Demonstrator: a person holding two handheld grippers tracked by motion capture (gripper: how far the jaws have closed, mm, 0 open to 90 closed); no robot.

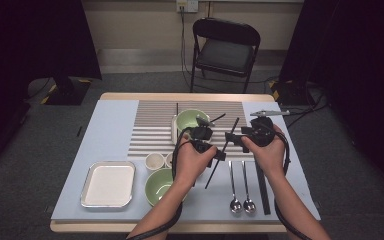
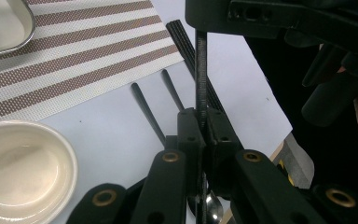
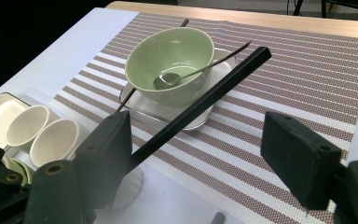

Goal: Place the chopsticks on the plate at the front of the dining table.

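Over striped mat (image 1: pixel 155 127), blue table (image 1: pixel 105 125), L gripper (image 1: pixel 215 151) clamping chopstick (image 1: pixel 223 148), chair (image 1: pixel 225 47) behind

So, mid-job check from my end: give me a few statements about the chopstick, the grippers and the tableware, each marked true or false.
1. The left gripper is shut on the black chopstick. True.
2. The right gripper is clamped on that chopstick. False: its jaws stand wide open; the chopstick runs past the jaw at the left of the right gripper view, and whether it touches that jaw I cannot tell.
3. The green bowl on the striped placemat holds a spoon. True.
4. Two spoons lie on the placemat. False: they lie on the blue table surface near the front edge.
5. The metal tray at the front left carries a cup. False: it is bare.
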